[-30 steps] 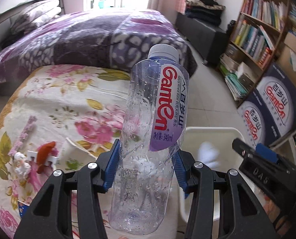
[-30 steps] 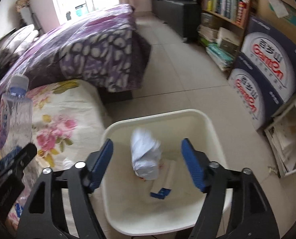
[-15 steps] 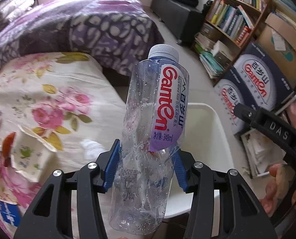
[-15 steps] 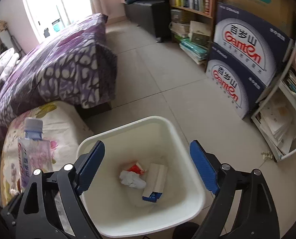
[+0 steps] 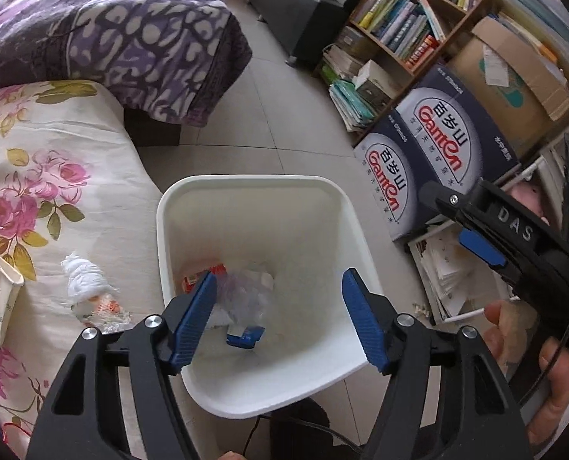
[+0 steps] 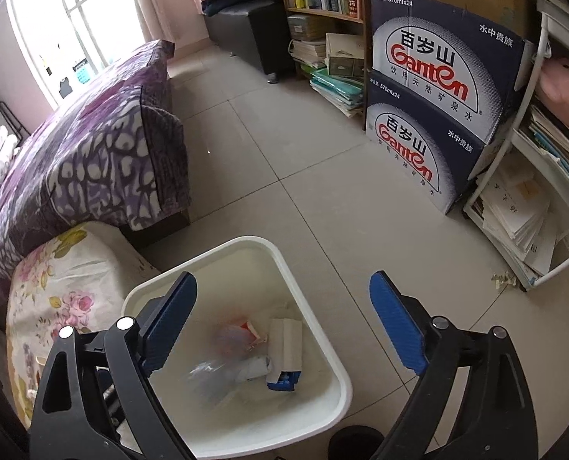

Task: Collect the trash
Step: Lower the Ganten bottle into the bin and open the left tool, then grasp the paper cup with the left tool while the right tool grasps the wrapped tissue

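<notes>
Left wrist: bottle (image 5: 242, 295) in bin (image 5: 361, 245), below spread left hand-held gripper (image 5: 280, 316).

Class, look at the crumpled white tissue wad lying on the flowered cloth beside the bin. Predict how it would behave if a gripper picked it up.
The tissue wad looks twisted and crumpled, so it would probably squash between the fingers rather than resist. It is likely very light. Resting on soft cloth, it seems unlikely to roll.

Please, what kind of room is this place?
Most likely a bedroom at home that also stores books: a bed with a purple quilt, a bookshelf full of books, and stacked Ganten water cartons on the tiled floor beside a white trash bin.
</notes>
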The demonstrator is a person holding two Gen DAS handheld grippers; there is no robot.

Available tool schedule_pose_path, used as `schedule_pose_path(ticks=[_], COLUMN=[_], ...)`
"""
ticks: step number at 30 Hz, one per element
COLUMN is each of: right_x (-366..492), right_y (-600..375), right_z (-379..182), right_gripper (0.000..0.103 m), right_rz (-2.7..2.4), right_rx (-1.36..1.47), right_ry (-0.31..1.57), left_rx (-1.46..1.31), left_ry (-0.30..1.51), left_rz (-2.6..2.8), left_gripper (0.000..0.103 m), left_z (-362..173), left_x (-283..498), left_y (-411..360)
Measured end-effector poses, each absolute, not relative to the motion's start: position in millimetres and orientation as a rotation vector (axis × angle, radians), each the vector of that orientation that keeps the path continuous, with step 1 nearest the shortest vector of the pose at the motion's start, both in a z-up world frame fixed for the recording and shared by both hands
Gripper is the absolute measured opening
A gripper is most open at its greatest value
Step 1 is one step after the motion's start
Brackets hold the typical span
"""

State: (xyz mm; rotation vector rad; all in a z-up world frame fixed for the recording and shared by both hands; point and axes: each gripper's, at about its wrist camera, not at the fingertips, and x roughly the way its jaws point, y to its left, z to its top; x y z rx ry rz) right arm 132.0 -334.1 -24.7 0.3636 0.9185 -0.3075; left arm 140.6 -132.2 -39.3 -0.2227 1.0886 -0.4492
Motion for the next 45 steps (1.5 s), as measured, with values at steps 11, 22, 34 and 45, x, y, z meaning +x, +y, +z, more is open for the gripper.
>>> schedule_pose_path(ticks=[11,22,34,45], right_x=[138.7,145.6,148.9,138.0], right_y=[-302.8,-251.2,-179.7,-98.3], right_z=[-28.9,-36.8,-58.3,-82.0], right_gripper=[0.093,0.095,0.096,0.095], right_rz=[-0.244,-0.162,0.015,0.304], right_rx=[0.314,0.176,-0.068,-0.348], right_ry=[0.948,0.990,1.065,1.096], left_rx=[-0.115,-0.006,0.197,0.202], left_ry=[1.063,1.065,1.156,1.270], left_rz=[-0.317,-0.132,-0.006,-0.037], left_gripper=[0.078,0.085,0.089,0.089], left_z=[-37.8,-46.1,-69.2,-101.2], left_x=[136.6,135.4,141.2,155.9], left_y=[-102.4,-46.1,13.1,48.4])
